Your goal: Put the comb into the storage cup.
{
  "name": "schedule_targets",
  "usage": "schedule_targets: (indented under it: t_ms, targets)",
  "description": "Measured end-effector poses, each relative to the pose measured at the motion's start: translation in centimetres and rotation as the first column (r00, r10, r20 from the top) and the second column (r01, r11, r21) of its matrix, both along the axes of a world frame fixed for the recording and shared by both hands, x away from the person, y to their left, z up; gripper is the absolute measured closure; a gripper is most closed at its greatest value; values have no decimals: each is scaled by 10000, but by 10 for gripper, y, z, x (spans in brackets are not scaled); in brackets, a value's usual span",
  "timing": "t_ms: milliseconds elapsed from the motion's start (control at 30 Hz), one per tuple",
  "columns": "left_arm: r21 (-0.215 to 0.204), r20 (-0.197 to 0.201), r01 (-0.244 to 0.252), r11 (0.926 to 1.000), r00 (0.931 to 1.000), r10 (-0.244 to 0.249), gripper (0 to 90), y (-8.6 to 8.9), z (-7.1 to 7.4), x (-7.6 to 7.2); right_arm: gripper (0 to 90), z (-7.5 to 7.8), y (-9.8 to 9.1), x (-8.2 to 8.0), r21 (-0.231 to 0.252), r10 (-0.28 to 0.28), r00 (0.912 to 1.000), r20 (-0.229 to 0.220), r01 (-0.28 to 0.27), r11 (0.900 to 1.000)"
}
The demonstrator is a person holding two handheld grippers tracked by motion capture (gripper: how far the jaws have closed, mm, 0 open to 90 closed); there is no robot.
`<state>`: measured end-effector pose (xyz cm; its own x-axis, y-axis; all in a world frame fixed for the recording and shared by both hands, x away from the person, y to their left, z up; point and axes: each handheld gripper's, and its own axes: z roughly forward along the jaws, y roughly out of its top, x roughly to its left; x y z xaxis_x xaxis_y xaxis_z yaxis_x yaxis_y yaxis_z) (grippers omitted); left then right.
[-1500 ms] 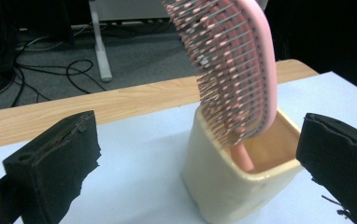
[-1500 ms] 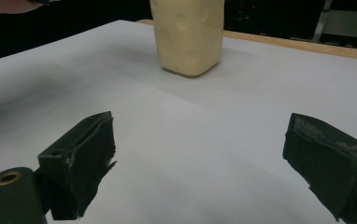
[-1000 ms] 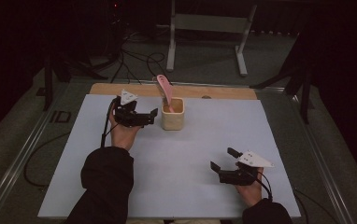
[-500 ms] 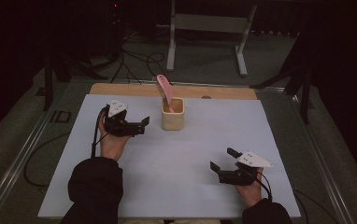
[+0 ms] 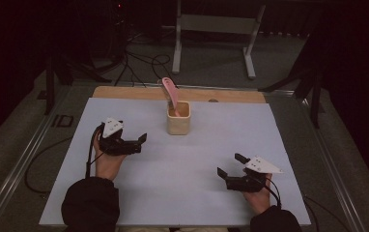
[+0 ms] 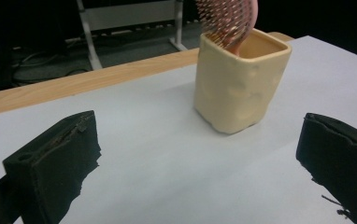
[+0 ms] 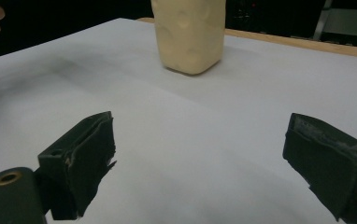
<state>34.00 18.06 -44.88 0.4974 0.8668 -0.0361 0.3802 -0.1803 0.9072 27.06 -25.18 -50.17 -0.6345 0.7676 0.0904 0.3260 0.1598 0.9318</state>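
Pulled back from the cup (image 5: 178, 117) with its pink brush (image 5: 170, 91), my left gripper (image 5: 136, 142) rests fingers apart, leaving it standing free, right gripper (image 5: 230, 165) likewise.

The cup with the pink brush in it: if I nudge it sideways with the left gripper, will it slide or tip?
The cup looks squat with a broad flat base, so it would probably slide on the smooth white sheet. The brush leans out above the rim, which may shift weight that way; a high push could tip it. Its dimpled walls suggest a soft or light material.
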Motion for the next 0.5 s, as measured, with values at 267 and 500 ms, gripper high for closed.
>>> schedule_targets:
  t_ms: [267,500]
  targets:
    - [65,15,-81,9999,10000,81,2,18,-15,-23,89,1,-1,-2,82,-29,10000,48,29,10000]
    - [5,-50,-187,9998,9998,187,2,33,-28,-44,89,3,-3,-2,105,-96,9999,77,96,9999]
